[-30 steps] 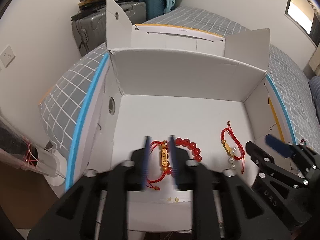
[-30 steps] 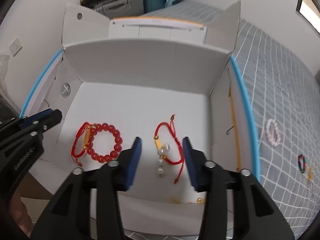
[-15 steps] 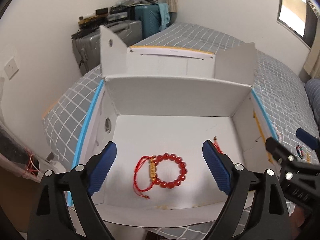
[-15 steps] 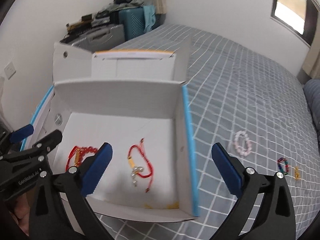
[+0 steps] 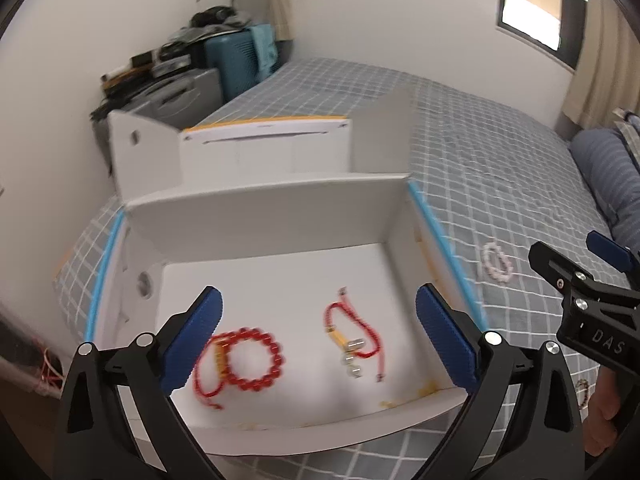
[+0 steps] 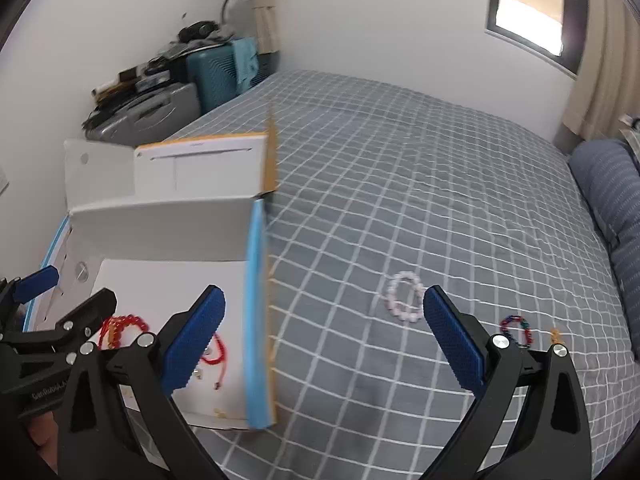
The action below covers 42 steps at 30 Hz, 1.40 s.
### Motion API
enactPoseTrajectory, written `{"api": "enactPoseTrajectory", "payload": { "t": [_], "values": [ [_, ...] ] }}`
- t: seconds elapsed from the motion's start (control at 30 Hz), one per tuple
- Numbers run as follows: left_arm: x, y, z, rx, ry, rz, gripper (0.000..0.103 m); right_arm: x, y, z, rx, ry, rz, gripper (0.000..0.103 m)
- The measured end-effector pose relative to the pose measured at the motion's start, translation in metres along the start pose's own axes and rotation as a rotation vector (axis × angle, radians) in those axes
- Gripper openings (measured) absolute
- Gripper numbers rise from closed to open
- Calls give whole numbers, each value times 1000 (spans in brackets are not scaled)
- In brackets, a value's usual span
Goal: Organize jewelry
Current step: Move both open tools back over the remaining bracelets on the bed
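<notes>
An open white cardboard box [image 5: 280,216] sits on the grey checked bed. Inside lie a red bead bracelet [image 5: 252,360] with a red cord bracelet [image 5: 206,380] beside it, and a red cord bracelet with pearls [image 5: 352,340]. My left gripper [image 5: 320,340] is open and empty above the box's near side. My right gripper [image 6: 324,336] is open and empty over the bed, right of the box [image 6: 168,216]. A pale pink bead bracelet [image 6: 404,298] and a multicoloured bead bracelet [image 6: 516,330] lie on the bed ahead of it. The pink one also shows in the left wrist view [image 5: 498,261].
The box's blue-edged right wall [image 6: 256,300] stands between the box floor and the open bedspread [image 6: 420,184]. Suitcases [image 6: 160,108] are stacked against the far wall. A blue striped pillow [image 6: 608,184] lies at the right. A small gold item [image 6: 555,335] lies by the multicoloured bracelet.
Both grippers opened wide, letting go of their bracelets in the box, and pulled back. The right gripper swung right over the bedspread, bringing the loose bracelets into view.
</notes>
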<state>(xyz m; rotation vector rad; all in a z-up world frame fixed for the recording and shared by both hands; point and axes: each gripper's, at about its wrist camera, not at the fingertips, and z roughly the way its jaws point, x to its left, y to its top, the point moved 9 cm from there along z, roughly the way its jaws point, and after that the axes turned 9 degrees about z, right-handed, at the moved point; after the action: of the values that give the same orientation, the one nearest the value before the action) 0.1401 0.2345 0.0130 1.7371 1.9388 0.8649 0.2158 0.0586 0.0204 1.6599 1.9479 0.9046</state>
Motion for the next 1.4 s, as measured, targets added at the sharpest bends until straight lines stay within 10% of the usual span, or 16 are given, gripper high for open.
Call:
{"api": "enactPoseTrajectory", "payload": {
  "t": [1.4],
  "values": [
    [-269,30,90,47,-262,224,97,-297,-64,-2,55,-276,302,95]
  ]
}}
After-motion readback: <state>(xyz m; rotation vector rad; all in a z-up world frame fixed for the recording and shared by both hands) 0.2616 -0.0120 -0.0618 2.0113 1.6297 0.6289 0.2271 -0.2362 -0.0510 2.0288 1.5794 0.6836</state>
